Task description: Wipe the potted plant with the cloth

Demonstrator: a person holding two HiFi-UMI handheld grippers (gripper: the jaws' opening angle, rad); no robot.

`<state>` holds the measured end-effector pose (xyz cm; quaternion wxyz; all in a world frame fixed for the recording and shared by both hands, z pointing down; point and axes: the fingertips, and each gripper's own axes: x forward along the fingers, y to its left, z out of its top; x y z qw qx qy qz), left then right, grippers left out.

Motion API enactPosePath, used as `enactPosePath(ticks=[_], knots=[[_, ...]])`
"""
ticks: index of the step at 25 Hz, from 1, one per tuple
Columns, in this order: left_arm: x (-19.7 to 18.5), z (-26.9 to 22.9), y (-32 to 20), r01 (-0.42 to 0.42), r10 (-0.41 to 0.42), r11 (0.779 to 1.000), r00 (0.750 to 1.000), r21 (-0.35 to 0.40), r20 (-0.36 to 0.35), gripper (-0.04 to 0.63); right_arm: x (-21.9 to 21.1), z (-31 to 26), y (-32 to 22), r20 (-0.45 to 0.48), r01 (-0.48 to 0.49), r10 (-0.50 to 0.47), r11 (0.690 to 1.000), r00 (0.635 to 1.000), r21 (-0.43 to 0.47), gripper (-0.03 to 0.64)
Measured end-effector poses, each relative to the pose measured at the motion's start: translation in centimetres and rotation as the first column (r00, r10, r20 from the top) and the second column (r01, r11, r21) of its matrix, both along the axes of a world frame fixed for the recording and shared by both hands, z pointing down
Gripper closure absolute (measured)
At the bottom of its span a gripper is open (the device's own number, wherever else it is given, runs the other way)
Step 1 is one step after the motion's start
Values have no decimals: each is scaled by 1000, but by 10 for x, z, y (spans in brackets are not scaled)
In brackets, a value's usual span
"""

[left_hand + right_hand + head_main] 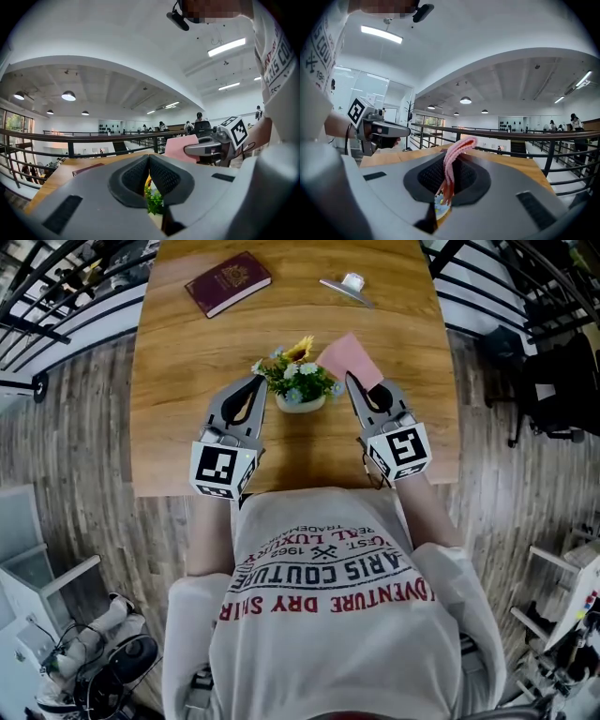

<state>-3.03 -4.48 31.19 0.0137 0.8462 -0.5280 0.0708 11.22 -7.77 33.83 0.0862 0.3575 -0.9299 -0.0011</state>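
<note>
left claw point(260, 379): your left claw is shut, pads together at the tip with only a slit lower down; green leaves show through that slit in the left gripper view. whether a leaf is pinched, cannot tell.
right claw point(349, 377): clamped on the cloth point(349, 356); in the right gripper view the pink fold stands up out of the pads and curls over to the right.
potted plant point(300, 382): upright on the desk point(187, 352), in a small pale pot, between your two claws; yellow, blue and white flowers over green leaves.
spacing: the left claw tip is at the plant's left edge, the right claw tip at its right edge; contact not clear from above.
cloth position: spread behind and to the right of the plant, above the desk top, one edge near the flowers.
far end of desk: dark red book point(228, 282) at the left, small silver thing point(347, 287) at the right, both well apart from the plant.
surroundings: black railing point(56, 296) beyond the desk, wood-plank floor point(75, 446) on both sides.
</note>
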Motion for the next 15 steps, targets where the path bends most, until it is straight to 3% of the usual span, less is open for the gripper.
enactPosePath(ticks=[15], knots=[[8, 1, -2, -9, 9, 1000, 1000, 6, 12, 577, 9, -3, -5, -1, -15, 15, 999, 1000, 39, 580]])
